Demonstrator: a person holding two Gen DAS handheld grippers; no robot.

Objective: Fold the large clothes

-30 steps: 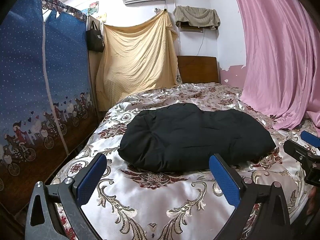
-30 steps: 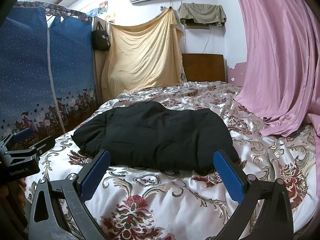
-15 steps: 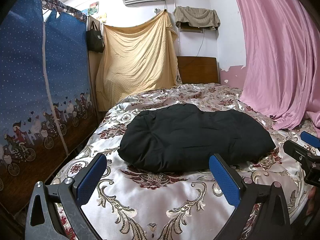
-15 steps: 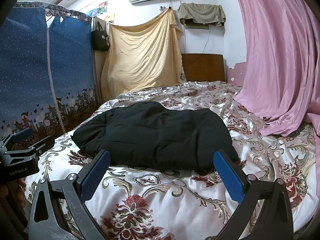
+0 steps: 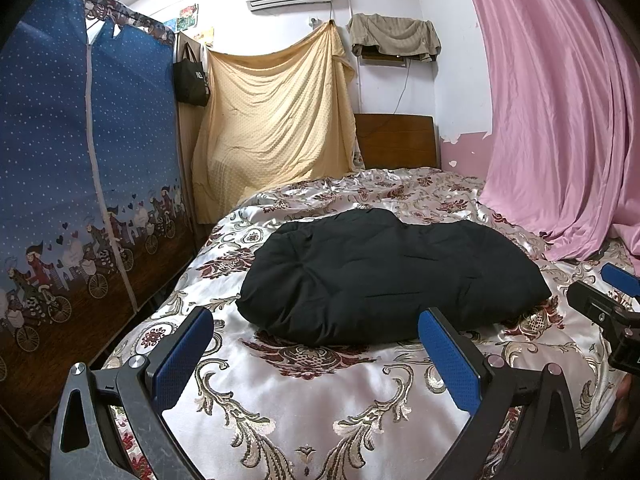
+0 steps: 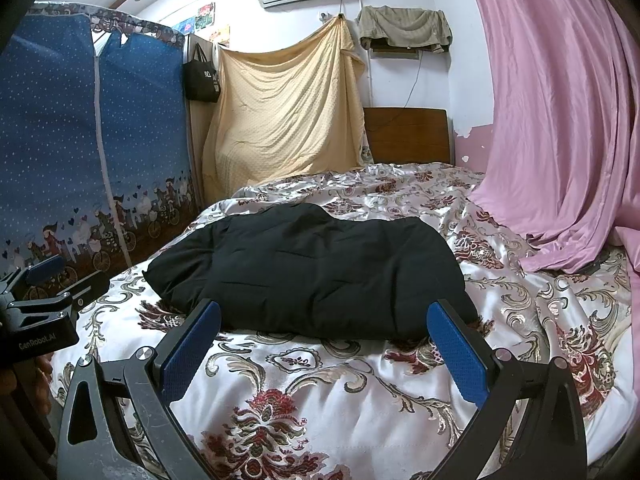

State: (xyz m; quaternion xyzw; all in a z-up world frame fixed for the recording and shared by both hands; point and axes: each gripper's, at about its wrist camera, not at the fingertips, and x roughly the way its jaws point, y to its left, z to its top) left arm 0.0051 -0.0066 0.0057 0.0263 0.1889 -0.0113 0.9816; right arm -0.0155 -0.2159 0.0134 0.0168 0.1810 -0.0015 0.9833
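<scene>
The left claw [image 5: 316, 356] and the right claw [image 6: 324, 352] are both seen spread wide and empty, held low in the frame short of the garment. The black padded garment [image 5: 384, 276] lies bundled at frame centre on the patterned bed cover [image 5: 304, 412]. It is judged soft, bulky and fairly light, liable to slide on the glossy cover; a near corner or hem edge is recommended as the hold.
</scene>
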